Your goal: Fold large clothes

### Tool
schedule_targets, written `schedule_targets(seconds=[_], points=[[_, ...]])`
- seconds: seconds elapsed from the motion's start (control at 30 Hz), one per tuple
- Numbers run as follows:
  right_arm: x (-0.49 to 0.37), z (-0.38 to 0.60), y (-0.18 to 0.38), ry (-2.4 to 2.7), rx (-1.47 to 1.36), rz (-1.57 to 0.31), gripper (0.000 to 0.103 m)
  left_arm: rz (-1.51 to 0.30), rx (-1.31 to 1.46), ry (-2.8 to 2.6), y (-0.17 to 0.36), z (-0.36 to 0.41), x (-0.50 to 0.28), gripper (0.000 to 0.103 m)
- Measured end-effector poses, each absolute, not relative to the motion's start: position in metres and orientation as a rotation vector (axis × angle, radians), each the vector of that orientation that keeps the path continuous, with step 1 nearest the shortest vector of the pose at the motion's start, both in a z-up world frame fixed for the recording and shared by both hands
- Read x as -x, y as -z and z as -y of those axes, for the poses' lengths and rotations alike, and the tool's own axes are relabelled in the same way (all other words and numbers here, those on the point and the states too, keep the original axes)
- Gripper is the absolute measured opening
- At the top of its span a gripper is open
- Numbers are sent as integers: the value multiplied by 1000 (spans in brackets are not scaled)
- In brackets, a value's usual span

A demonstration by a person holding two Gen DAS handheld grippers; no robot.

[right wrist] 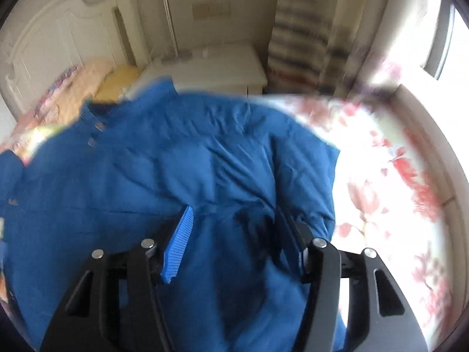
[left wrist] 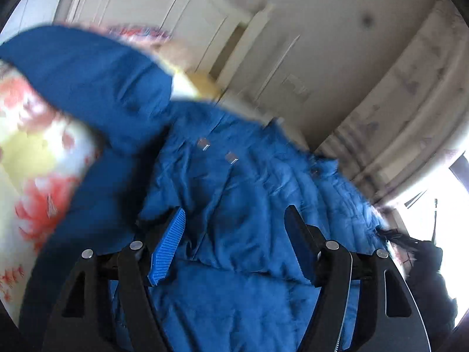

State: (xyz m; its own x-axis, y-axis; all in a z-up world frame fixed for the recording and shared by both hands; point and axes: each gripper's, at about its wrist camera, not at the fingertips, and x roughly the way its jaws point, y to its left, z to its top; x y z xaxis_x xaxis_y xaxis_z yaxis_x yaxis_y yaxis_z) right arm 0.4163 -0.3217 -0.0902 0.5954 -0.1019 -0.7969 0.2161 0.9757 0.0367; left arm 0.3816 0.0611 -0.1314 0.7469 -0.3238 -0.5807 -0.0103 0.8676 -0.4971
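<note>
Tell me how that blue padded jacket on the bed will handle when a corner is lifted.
The blue padded jacket is creased and slumped over the floral bedsheet, so it will probably drape and sag rather than hold shape. Its quilted, puffy panels suggest bulk without much weight, and folds may spring back. The smooth shell looks slightly slick, so a shallow pinch could slip.

Daylit room, blown-out window (right wrist: 448, 35) glare at right, motion blur throughout, dark fisheye corners
</note>
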Motion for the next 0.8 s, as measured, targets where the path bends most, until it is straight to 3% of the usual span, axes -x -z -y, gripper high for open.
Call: schedule_targets(seconds=[0.07, 0.17, 0.33, 0.57, 0.8], points=[[-388, 289, 64, 112, -112, -813, 67, -693, 540, 186, 130, -68, -378, 67], [-367, 240, 64, 2, -6, -818, 78, -652, 598, 181, 128, -83, -368, 67], [-368, 197, 121, -74, 134, -1038, 96, -542, 817, 124, 116, -137, -354, 71], [-331, 188, 74, -99, 32, -805, 95, -436, 1132, -173, 106, -293, -362, 80], [-339, 198, 110, -56, -43, -824, 91, -442, 1208, -299, 119, -423, -410, 80]])
